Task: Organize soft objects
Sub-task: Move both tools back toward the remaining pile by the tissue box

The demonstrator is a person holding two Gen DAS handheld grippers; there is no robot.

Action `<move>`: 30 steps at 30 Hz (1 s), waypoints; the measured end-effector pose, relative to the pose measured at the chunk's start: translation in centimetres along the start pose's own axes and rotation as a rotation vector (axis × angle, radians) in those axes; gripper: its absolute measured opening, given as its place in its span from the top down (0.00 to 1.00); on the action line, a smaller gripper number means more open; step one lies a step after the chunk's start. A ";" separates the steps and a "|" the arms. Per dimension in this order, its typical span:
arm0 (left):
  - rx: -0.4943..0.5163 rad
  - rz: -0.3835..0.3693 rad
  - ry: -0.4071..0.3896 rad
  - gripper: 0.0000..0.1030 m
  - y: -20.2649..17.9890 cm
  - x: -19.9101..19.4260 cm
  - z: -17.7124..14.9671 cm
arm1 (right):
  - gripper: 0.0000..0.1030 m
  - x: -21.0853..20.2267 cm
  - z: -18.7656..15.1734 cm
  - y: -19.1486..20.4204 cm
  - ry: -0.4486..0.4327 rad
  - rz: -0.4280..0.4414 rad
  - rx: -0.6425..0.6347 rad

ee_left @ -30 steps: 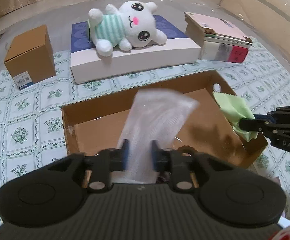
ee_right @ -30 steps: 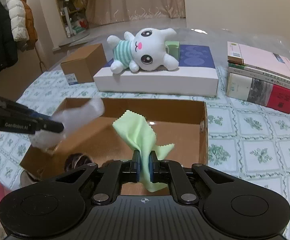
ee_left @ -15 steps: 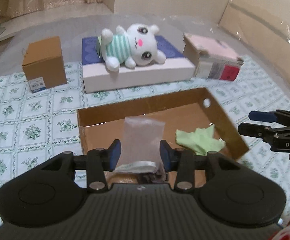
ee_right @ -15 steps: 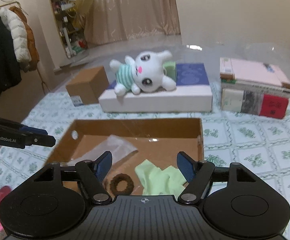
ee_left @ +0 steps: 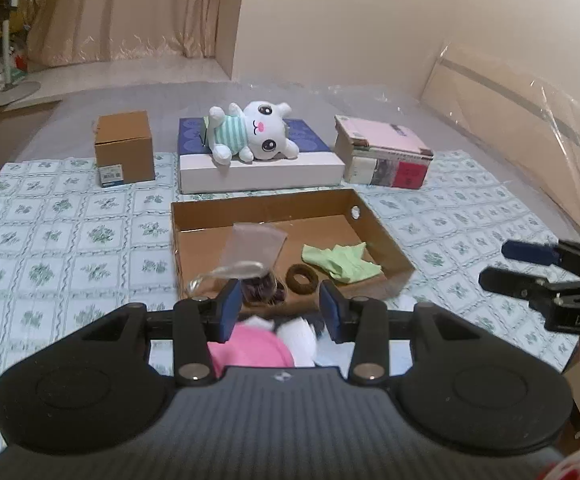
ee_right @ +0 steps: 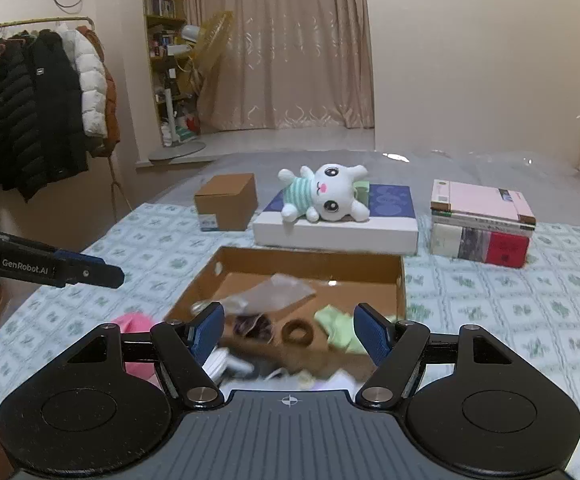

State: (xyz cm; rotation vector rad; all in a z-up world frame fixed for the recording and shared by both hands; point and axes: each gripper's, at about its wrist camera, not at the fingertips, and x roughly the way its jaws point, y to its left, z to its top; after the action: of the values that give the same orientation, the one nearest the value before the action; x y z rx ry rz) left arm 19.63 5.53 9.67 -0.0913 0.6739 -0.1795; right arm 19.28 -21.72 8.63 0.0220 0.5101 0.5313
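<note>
The left gripper is hovering at the near edge of the cardboard tray, jaws spread and gripping nothing; the right gripper is likewise hanging before the tray's near edge, jaws spread wide and empty; a pink soft item and white pieces are lying just nearer than the tray; inside the tray a clear plastic bag is sitting at its left-centre, a brown ring beside it, a green cloth toward its right wall; beyond the tray a plush bunny is lying on a white box; a small brown box is standing beyond the tray's left, stacked books beyond its right.
</note>
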 end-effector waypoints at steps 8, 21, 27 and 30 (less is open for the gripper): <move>0.008 0.053 -0.025 0.57 -2.4 -4.0 -6.9 | 0.31 -5.5 -5.1 3.5 -0.020 -0.005 0.058; -0.077 0.103 0.021 0.56 -2.5 -6.0 -15.4 | 0.31 -8.1 -11.2 6.9 0.032 -0.046 -0.012; -0.095 0.113 0.045 0.56 -2.3 -5.8 -16.4 | 0.31 -8.0 -11.9 6.5 0.049 -0.034 0.009; -0.093 0.109 0.046 0.56 -2.5 -5.7 -16.5 | 0.31 -7.9 -12.0 6.3 0.051 -0.034 0.012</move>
State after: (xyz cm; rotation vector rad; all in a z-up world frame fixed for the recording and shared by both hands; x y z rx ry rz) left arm 4.60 3.71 0.69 -0.1399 0.7309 -0.0449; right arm 4.76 -21.41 2.72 0.0114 0.5626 0.4969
